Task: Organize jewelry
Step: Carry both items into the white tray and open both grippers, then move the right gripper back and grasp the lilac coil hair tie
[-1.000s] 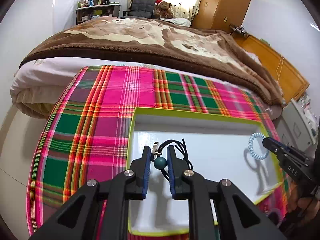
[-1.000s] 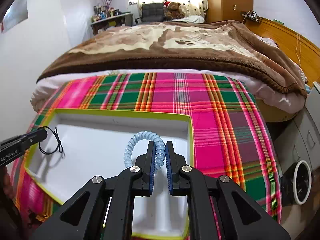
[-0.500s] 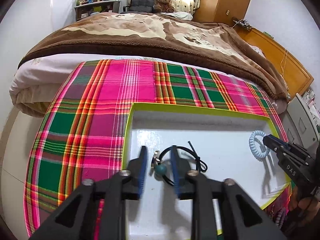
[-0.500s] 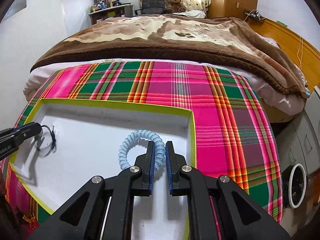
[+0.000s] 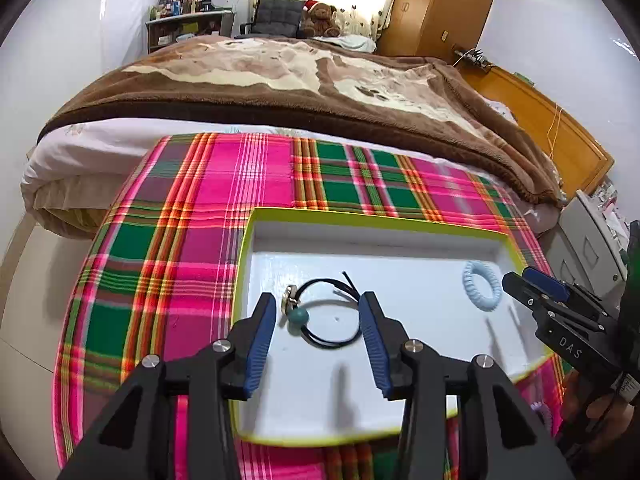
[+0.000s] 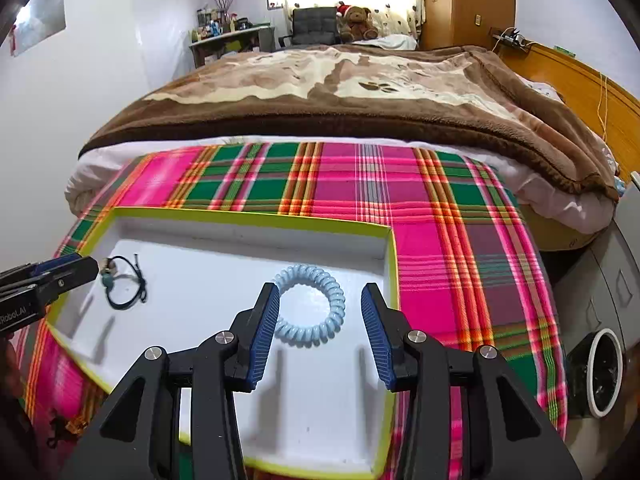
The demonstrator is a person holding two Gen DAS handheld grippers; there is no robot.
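- Left wrist view: the left gripper (image 5: 318,322) has just been opening; its blue-padded fingers (image 5: 262,330) stand wide, touching nothing. The black cord bracelet (image 5: 326,316), with its teal bead, lies between them on the floor of the white tray (image 5: 372,222), near the tray's left wall.
- The right gripper (image 5: 520,280) reaches in at the tray's right edge; its side reads "DAS". The light blue coil hair tie (image 5: 482,286) lies just beside its tips.
- Right wrist view: the right gripper (image 6: 320,312) has also just been opening, its fingers wide apart; the coil hair tie (image 6: 310,306) lies loose between them, near the tray's (image 6: 248,216) right wall.
- Only here, the left gripper (image 6: 80,268) shows lettering, "RobotAI" as far as readable, and a black bin (image 6: 598,372) shows beyond the plaid cloth (image 6: 440,240).
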